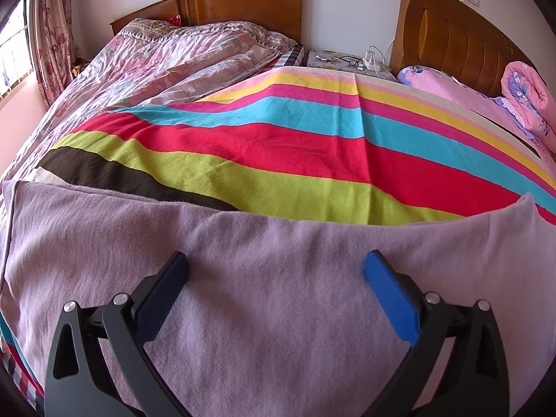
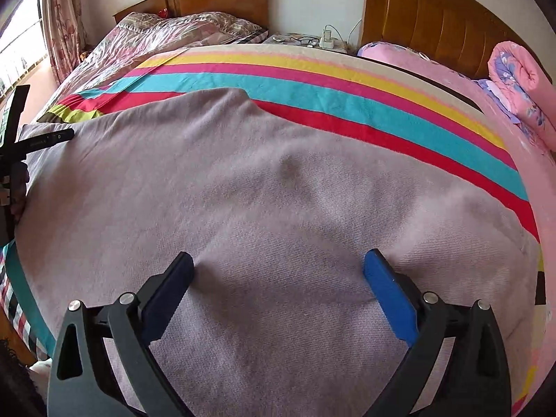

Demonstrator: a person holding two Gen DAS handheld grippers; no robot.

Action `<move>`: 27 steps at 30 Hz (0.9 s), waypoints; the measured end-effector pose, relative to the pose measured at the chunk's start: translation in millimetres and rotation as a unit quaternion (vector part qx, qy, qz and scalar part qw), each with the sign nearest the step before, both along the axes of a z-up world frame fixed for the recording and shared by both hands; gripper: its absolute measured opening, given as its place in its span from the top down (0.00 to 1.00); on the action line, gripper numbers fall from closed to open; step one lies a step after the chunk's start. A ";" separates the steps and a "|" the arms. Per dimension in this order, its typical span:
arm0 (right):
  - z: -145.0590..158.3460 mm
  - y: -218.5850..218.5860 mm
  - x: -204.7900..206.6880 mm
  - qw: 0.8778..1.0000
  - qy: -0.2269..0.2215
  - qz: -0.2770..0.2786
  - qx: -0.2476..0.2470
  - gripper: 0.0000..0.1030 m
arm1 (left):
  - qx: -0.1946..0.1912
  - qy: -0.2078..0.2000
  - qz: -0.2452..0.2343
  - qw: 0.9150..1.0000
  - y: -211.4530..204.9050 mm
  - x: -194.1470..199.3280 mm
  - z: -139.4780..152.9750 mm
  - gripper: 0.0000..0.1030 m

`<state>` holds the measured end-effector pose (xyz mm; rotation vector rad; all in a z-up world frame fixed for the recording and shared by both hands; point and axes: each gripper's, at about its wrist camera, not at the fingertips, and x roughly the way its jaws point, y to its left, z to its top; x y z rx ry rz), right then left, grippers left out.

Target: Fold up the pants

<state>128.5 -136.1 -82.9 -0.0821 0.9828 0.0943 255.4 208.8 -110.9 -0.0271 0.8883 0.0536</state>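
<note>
The pale lilac knitted pants (image 2: 264,187) lie spread flat on a bright multicoloured striped blanket (image 1: 295,146) covering the near bed. The left gripper (image 1: 276,271) hangs over the garment's near portion with its two blue-padded fingers spread wide, holding nothing. The right gripper (image 2: 278,271) is likewise spread wide, its fingertips (image 2: 373,260) pressing into the fabric and dimpling it. In the right wrist view the left tool's black frame shows at the cloth's far left edge. A rolled pink floral quilt (image 1: 528,100) rests by the wooden headboard (image 1: 448,41)
</note>
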 end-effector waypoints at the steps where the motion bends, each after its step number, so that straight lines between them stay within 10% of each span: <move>1: 4.3 -0.5 -0.6 1.000 0.000 -0.009 0.003 0.07 | -0.002 -0.005 0.008 1.000 2.2 -3.3 3.0 0.01; 10: 29.2 106.3 7.0 0.990 -0.010 0.129 0.049 0.07 | 0.016 0.005 0.122 0.992 92.3 -35.3 11.0 0.01; 15: 3.8 191.6 9.2 0.973 0.024 0.227 0.031 0.07 | 0.046 -0.009 0.107 0.993 104.4 -64.8 8.7 0.01; 19: 3.5 230.2 -1.0 0.960 0.015 0.277 0.031 0.07 | -0.017 -0.068 0.125 0.990 126.9 -115.1 34.9 0.01; 21: 5.8 243.6 -4.9 0.955 0.004 0.296 0.029 0.07 | -0.104 -0.093 0.161 0.977 164.5 -142.3 36.9 0.01; 24: 2.5 249.9 -1.5 0.954 0.007 0.298 0.032 0.07 | -0.274 -0.128 0.201 0.932 227.8 -178.5 22.1 0.02; 27: -5.8 249.5 6.6 0.956 0.019 0.289 0.038 0.07 | -0.349 -0.127 0.207 0.905 260.8 -190.9 5.6 0.17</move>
